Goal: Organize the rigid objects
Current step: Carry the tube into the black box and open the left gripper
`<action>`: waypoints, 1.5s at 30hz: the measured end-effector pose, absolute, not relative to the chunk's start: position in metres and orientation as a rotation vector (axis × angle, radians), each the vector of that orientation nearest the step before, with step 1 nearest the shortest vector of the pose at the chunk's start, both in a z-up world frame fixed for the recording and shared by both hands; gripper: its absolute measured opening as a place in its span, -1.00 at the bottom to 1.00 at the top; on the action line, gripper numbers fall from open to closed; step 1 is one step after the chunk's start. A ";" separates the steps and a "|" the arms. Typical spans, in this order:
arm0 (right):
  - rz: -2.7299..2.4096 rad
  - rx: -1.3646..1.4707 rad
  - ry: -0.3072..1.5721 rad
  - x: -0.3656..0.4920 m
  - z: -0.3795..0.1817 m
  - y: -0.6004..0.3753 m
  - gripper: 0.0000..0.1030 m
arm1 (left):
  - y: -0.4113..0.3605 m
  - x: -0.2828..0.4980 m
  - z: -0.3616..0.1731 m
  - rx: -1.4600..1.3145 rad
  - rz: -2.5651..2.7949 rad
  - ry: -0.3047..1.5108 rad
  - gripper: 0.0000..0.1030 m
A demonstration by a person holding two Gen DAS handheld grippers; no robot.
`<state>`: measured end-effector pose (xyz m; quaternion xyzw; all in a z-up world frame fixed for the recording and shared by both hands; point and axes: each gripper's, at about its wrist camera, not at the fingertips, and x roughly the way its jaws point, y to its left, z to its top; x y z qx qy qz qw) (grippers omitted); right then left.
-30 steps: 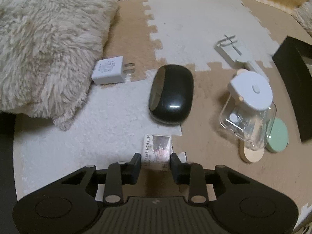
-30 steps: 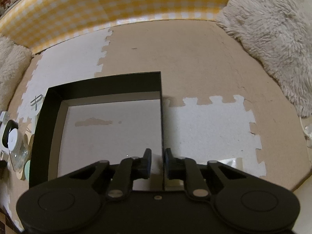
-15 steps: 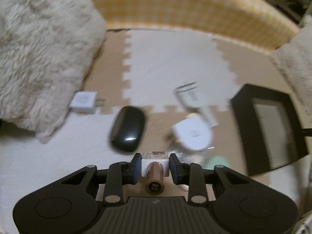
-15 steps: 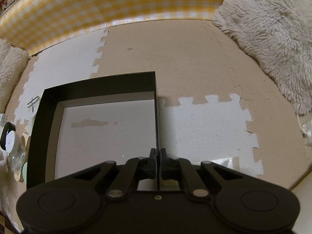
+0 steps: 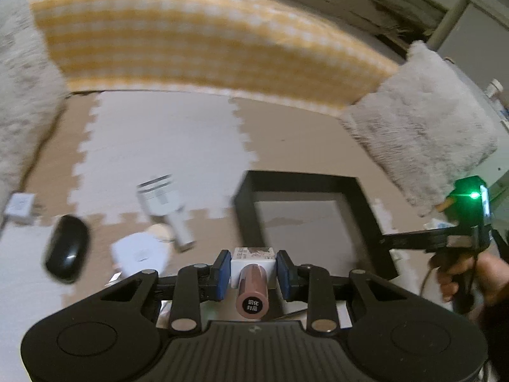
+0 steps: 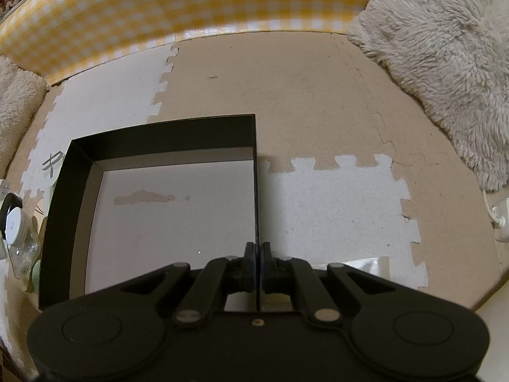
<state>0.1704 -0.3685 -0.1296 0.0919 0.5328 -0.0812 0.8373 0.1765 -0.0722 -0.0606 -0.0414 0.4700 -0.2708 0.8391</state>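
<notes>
So far the box (image 6: 79, 191) is empty: the left gripper (image 5: 253, 269) clamps a polish bottle (image 5: 253, 289), the right gripper (image 6: 257, 264) pinches the box wall, and the case (image 5: 66, 251), jar (image 5: 140, 254) and charger (image 5: 20, 207) wait on the mat.

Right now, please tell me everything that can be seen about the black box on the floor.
The black box is a shallow open tray with no lid, probably cardboard. Its thin upright walls are black and its flat bottom is pale grey, with a faint brownish smudge. Nothing lies inside it. It sits flat on the foam puzzle mat, across beige and white tiles. The right gripper is shut on its right wall, one finger inside and one outside. Its near edge is hidden behind the gripper.
</notes>
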 end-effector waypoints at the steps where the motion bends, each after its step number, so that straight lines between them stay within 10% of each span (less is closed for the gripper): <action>1: -0.172 0.192 1.128 0.170 -0.130 -0.368 -0.94 | -0.081 0.177 -0.062 -0.089 -0.579 0.993 -0.37; 21: -0.167 0.202 1.128 0.170 -0.131 -0.368 -0.94 | -0.176 0.166 -0.119 0.238 -0.513 0.885 -0.35; 31: -0.160 0.204 1.138 0.171 -0.133 -0.371 -0.93 | -0.171 0.145 -0.101 0.236 -0.584 0.936 0.48; 45: -0.162 0.188 1.156 0.170 -0.137 -0.369 -0.91 | -0.156 0.133 -0.089 0.211 -0.602 0.976 0.90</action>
